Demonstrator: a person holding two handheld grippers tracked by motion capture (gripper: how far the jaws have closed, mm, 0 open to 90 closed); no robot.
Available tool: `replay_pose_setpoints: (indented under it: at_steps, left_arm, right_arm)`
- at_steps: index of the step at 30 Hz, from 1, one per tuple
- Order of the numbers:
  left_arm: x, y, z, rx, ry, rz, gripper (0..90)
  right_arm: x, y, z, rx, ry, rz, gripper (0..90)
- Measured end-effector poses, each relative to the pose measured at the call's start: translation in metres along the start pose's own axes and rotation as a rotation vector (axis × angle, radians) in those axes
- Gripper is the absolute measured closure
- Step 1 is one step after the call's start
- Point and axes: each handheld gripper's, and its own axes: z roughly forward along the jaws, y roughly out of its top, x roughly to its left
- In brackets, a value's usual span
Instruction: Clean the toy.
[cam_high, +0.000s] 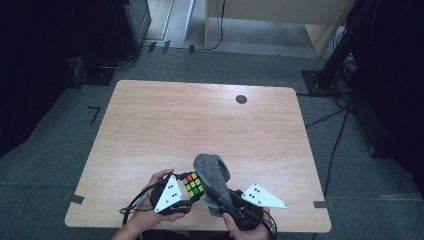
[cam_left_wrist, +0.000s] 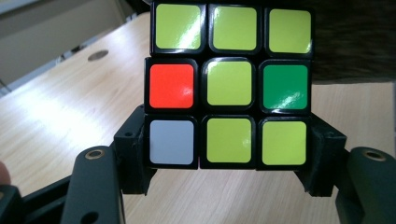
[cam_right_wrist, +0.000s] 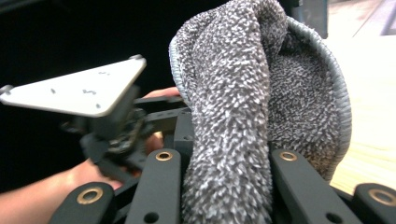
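Here, near table edge, we hold puzzle cube (cam_left_wrist: 229, 84) clamped in left gripper (cam_high: 186, 196) jaws, raised above table (cam_high: 200, 120). Right gripper (cam_right_wrist: 224, 186) jaws pinch grey cloth (cam_right_wrist: 252, 93), just beside cube. We judge wiping barely begun: cloth not clearly touching cube face. Cube's far sides hidden; contact point hard to make out.

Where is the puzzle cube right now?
In the high view, the puzzle cube sits near the table's front edge, held in the left gripper, right beside the grey cloth.
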Motion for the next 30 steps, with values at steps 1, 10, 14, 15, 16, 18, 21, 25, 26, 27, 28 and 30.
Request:
replay_pose_setpoints:
  at_steps: [1, 10, 14, 15, 16, 18, 21, 25, 26, 27, 28, 30]
  left_arm:
    - [-0.001, 0.000, 0.003, 0.023, 0.014, 0.002, 34.0]
    - [-0.014, 0.002, 0.010, 0.064, 0.063, 0.039, 34.0]
    - [-0.017, 0.004, 0.010, 0.052, 0.073, 0.062, 34.1]
    - [-0.017, 0.004, 0.009, 0.054, 0.073, 0.065, 34.1]
    - [-0.016, 0.003, 0.008, 0.050, 0.072, 0.068, 34.1]
    - [-0.014, 0.003, 0.006, 0.033, 0.065, 0.059, 34.1]
    - [-0.009, 0.004, -0.002, -0.034, 0.034, 0.033, 34.1]
    - [-0.004, 0.005, -0.013, -0.121, 0.006, 0.014, 34.1]
    - [-0.003, 0.005, -0.015, -0.141, 0.002, 0.012, 34.1]
    - [-0.002, 0.006, -0.018, -0.155, -0.002, 0.015, 34.1]
    - [-0.001, 0.006, -0.020, -0.169, -0.004, 0.013, 34.1]
    - [0.000, 0.007, -0.021, -0.186, -0.012, 0.007, 34.1]
  right_arm:
    - [0.003, -0.001, 0.002, 0.009, 0.006, -0.019, 74.0]
    - [0.013, -0.018, 0.029, 0.151, 0.043, 0.015, 73.4]
    - [0.010, -0.015, 0.025, 0.128, 0.027, 0.033, 73.0]
    - [0.008, -0.012, 0.020, 0.099, 0.010, 0.038, 72.9]
    - [0.007, -0.010, 0.017, 0.081, 0.000, 0.048, 72.7]
    - [0.002, -0.005, 0.009, 0.032, -0.034, 0.057, 72.3]
    - [-0.008, 0.000, 0.000, -0.001, -0.060, 0.084, 72.0]
    - [-0.019, -0.001, -0.001, -0.015, 0.048, 0.146, 71.1]
    - [-0.021, 0.000, -0.001, -0.018, 0.057, 0.153, 71.2]
    - [-0.022, 0.000, -0.001, -0.019, 0.054, 0.151, 71.2]
    - [-0.024, 0.000, -0.002, -0.019, 0.041, 0.150, 71.3]
    - [-0.029, 0.001, -0.005, -0.019, 0.016, 0.161, 71.4]
